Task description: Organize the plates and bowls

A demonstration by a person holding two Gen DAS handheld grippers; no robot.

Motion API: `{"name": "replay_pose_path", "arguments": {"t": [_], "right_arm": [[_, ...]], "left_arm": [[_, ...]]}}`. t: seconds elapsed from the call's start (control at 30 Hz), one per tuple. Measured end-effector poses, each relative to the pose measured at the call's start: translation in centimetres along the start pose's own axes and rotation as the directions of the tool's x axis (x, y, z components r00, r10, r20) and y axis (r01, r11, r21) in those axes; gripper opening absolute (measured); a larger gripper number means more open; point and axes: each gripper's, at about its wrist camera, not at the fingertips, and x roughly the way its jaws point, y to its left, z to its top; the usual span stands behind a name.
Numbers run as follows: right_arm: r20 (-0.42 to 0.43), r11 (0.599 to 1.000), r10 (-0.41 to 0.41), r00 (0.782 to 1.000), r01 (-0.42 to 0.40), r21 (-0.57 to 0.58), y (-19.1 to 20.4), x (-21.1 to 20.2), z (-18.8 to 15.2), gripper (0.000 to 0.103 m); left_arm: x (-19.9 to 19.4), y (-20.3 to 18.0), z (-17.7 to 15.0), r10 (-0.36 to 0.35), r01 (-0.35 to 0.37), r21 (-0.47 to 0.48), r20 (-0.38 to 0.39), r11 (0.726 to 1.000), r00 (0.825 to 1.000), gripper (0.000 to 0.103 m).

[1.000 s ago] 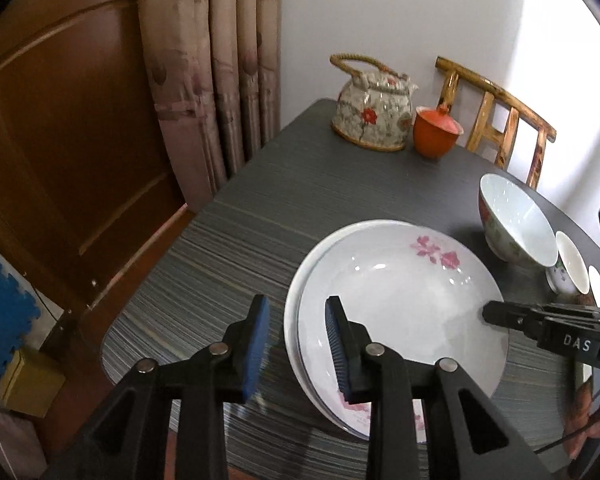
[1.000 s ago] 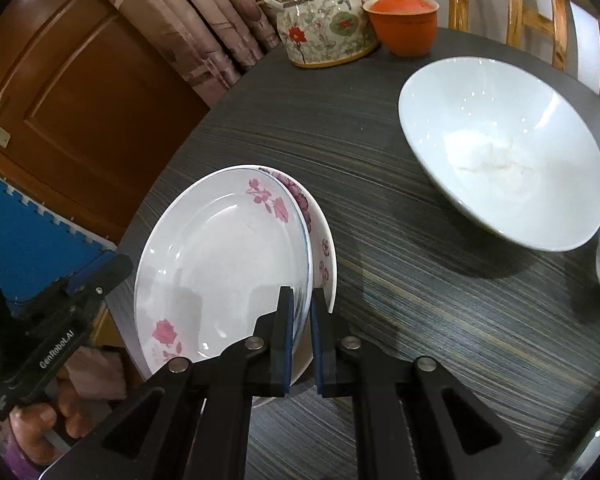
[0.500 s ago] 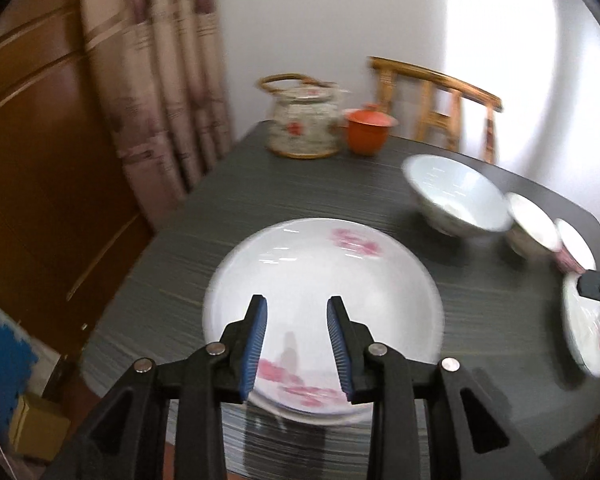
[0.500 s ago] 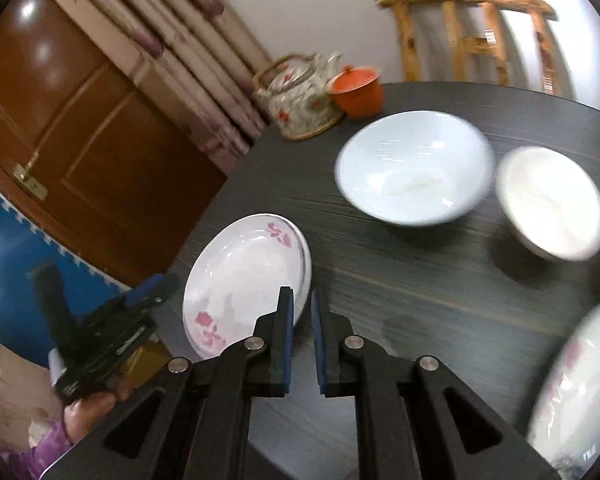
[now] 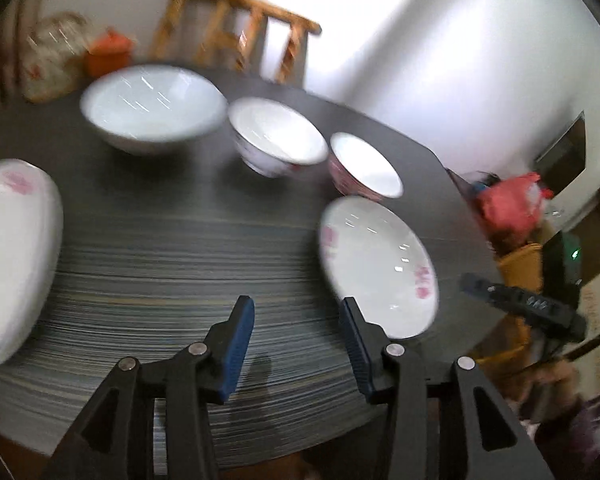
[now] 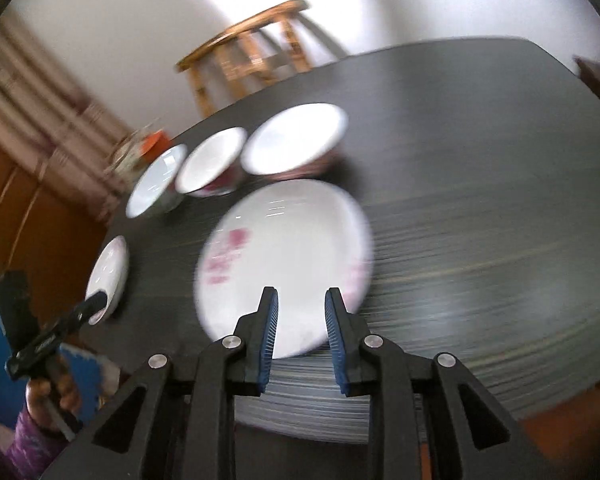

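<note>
The loose white round ceramic plate with pink flower prints (image 6: 284, 264) is the landmark here: it lies alone on the dark striped tabletop (image 6: 480, 216), close to the table's near edge. The right gripper (image 6: 302, 328) hangs just over its near rim, blue pads opening, nothing between them. The left gripper (image 5: 296, 344) is just beside that plate, jaws opening too and empty. Beyond the plate three white bowls stand in a row: the nearest pink-patterned small bowl (image 5: 364, 168), a mid-sized flowered bowl (image 5: 278, 140), then the large plain white bowl (image 5: 152, 108). Well away from the plate, across the table, sits the stack of flowered white plates (image 5: 12, 256).

The main risk, as I judge it, is the rim grab. A glazed plate lying flat gives the pads little to bite, and a skidding pad could push it off the near edge. Lifting it tilted might also knock the small bowl, which appears almost touching its far rim. Both views are blurred, so a hurried closing could miss the rim altogether.
</note>
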Motion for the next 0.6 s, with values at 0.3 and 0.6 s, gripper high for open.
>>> {"name": "replay_pose_path", "arguments": {"t": [0.3, 0.6], "right_arm": [[-0.033, 0.997, 0.045, 0.998, -0.042, 0.07, -4.1, 2.6, 0.6, 0.026], [-0.064, 0.992, 0.094, 0.994, -0.088, 0.089, -5.0, 4.9, 1.1, 0.032]], "left_arm": [[6.6, -0.9, 2.6, -0.022, 0.012, -0.088, -0.11, 0.996, 0.994, 0.046], [9.7, -1.4, 2.6, 0.007, -0.019, -0.079, -0.159, 0.997, 0.987, 0.047]]}}
